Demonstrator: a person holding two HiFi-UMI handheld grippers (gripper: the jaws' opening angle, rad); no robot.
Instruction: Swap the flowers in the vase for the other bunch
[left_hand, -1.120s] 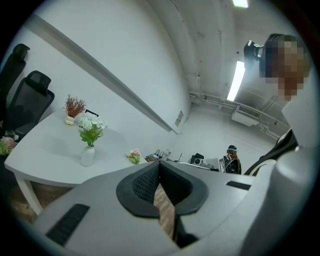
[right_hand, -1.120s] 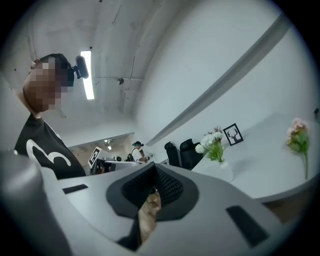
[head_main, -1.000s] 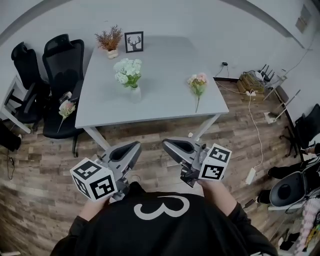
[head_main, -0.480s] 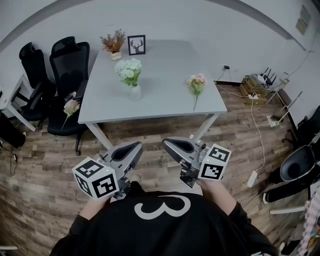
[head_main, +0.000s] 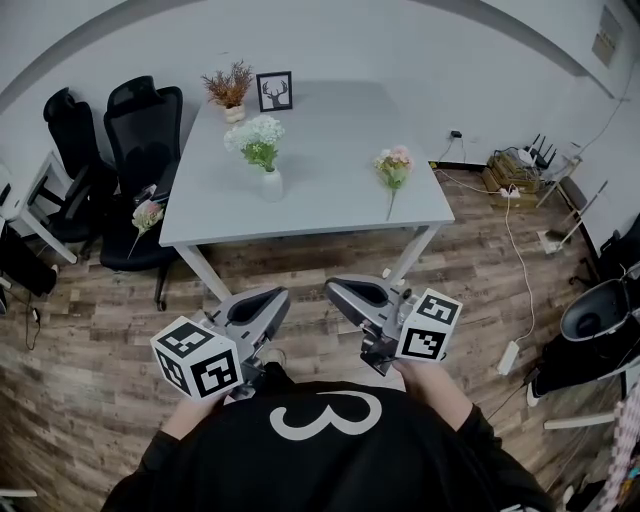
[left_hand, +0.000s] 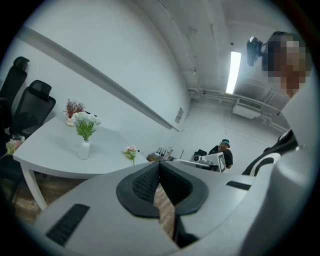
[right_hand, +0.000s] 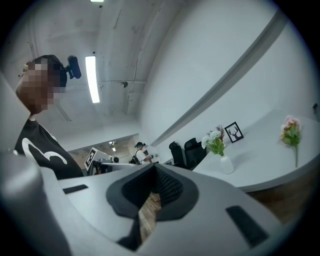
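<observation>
White flowers (head_main: 254, 139) stood in the vase (head_main: 271, 185) on the left half of the tabletop (head_main: 330, 130), somewhat closer to its near edge than to its far one. The pink bunch (head_main: 394, 168) lay flat near the right edge, well apart from the vase. Both the left tongs (head_main: 280, 298) and the right tongs (head_main: 334, 289) were pressed together on nothing, held side by side over the wooden floor (head_main: 90, 330), short of the tabletop's near edge.

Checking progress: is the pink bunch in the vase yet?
Out. The pink bunch lies flat on the table, apart from the vase, which holds white flowers.
</observation>
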